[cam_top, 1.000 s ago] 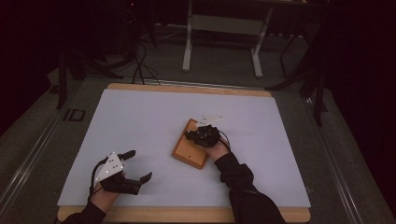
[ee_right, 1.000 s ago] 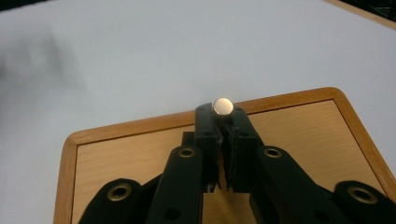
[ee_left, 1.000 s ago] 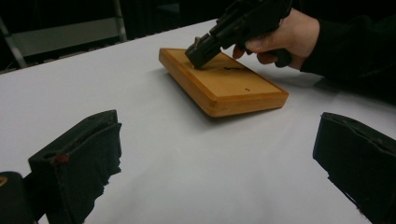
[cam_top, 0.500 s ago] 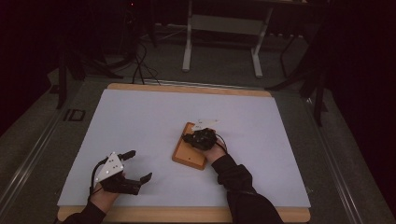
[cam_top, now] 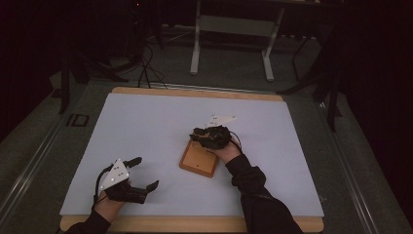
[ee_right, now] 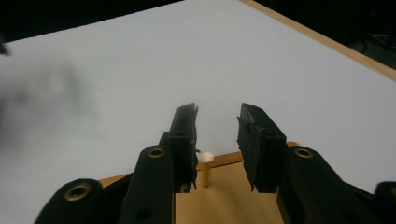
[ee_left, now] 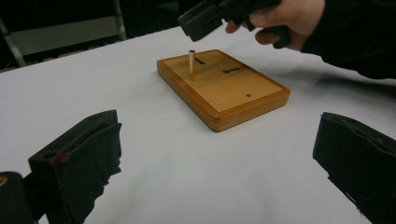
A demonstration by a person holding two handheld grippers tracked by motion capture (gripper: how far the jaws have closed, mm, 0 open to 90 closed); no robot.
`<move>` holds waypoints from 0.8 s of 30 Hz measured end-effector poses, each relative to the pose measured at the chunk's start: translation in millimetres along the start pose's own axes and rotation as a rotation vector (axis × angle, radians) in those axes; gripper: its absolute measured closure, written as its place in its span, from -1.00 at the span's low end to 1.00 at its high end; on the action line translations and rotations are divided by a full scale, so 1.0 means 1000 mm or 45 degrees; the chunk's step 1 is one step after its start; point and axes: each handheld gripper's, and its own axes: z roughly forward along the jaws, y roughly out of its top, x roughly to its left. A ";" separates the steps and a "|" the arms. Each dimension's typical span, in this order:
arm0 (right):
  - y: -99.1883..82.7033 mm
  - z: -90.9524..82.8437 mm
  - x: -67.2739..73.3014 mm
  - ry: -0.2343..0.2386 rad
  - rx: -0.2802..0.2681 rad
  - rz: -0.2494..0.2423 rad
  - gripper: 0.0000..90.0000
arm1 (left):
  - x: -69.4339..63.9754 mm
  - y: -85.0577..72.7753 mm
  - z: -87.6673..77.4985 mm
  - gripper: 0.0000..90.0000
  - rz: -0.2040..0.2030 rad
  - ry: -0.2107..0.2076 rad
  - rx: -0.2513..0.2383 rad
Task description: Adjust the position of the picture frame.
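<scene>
1. A white table (cam_top: pixel 160 126) with wooden edges sits in a dark room; the person's forearms come in from its near edge.
2. A flat wooden board (cam_top: pixel 197 161) lies a little right of the table's middle, nearer the near edge than the far one. Its top has two short slots and a small round hole.
3. The right gripper (cam_top: pixel 210 138), held in the person's right hand (ee_left: pixel 285 16), hangs over the far end of the board, just above it. Its jaws have just been opening and stand a little apart, pinching nothing.
4. The left gripper (cam_top: pixel 139 174) rests near the table's near left corner, well apart from the board. Its jaws are spread wide with only bare table between them.
5. A thin wooden peg (ee_left: pixel 191 65) stands upright in the board near its far end. In the right gripper view the peg's (ee_right: pixel 205 170) pale top sits below the jaw tips, close beside one jaw and touching neither pad. In the left gripper view the right gripper's (ee_left: pixel 205 21) tips hang just above the peg.
</scene>
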 end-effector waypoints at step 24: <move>0.001 0.055 -0.042 -0.060 0.163 0.036 1.00 | -0.002 -0.003 -0.007 -0.97 -0.006 0.013 0.005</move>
